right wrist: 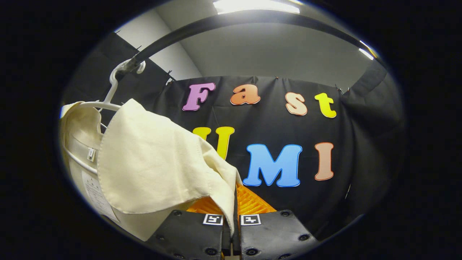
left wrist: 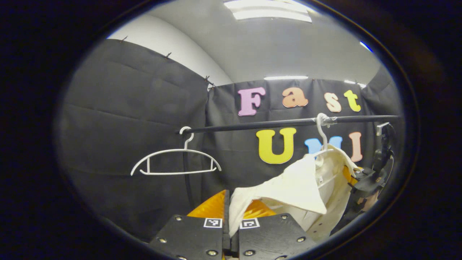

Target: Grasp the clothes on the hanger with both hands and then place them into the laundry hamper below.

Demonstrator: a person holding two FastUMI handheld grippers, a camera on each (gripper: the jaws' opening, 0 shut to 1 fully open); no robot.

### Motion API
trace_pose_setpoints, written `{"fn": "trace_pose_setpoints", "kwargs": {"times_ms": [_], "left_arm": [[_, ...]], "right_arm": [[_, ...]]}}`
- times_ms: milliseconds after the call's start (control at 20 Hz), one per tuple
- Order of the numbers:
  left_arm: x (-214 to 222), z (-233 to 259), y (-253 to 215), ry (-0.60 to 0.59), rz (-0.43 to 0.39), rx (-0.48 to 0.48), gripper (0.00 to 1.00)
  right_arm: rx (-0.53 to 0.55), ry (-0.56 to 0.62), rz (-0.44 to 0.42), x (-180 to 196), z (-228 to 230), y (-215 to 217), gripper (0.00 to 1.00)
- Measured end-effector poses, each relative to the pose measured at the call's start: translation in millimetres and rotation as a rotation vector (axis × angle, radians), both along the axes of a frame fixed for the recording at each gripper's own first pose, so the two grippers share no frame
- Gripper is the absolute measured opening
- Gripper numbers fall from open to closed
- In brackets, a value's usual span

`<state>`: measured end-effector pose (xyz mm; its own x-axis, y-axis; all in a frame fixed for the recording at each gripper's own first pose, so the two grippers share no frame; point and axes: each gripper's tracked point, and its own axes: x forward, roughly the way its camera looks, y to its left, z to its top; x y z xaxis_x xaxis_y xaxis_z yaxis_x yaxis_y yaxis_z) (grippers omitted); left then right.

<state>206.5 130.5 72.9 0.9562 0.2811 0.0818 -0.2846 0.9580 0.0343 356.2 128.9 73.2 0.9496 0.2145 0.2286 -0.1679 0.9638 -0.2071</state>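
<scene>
Both tools were clamped on the cream garment (left wrist: 299, 184): left tool (left wrist: 231, 225) pinched a fabric edge between closed fingers, right tool (right wrist: 232, 222) pinched another edge the same way. Garment hung partly off its white hanger (left wrist: 322, 139), near the right end of the black rail (left wrist: 274, 124); a second, empty hanger (left wrist: 177, 162) hung near the rail's left end. Hamper not seen, presumably below. Risks: collar looked caught over the hanger, so a hard pull could drag it off the rail; thin edge grips could slip, dropping fabric outside the hamper.
</scene>
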Motion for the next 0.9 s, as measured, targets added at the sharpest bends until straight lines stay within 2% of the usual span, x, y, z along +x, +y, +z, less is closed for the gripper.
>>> {"fn": "trace_pose_setpoints", "kwargs": {"times_ms": [200, 350, 550, 700, 900], "left_arm": [[14, 12, 6, -0.030, -0.075, 0.017, 0.02], [28, 31, 22, -0.047, -0.119, 0.007, 0.02], [59, 55, 33, -0.074, -0.171, -0.059, 0.02], [79, 60, 41, -0.066, -0.192, -0.062, 0.02], [102, 60, 43, -0.050, -0.225, -0.027, 0.02]], "right_arm": [[-0.017, -0.020, 0.009, 3, 4, -3, 0.03], [0.014, -0.006, 0.075, 9, 7, 0, 0.03], [0.110, 0.035, 0.192, 8, 17, 4, 0.03], [0.081, 0.010, 0.203, 13, 22, 6, 0.05], [0.095, -0.007, 0.181, 24, 24, 0, 0.03]]}}
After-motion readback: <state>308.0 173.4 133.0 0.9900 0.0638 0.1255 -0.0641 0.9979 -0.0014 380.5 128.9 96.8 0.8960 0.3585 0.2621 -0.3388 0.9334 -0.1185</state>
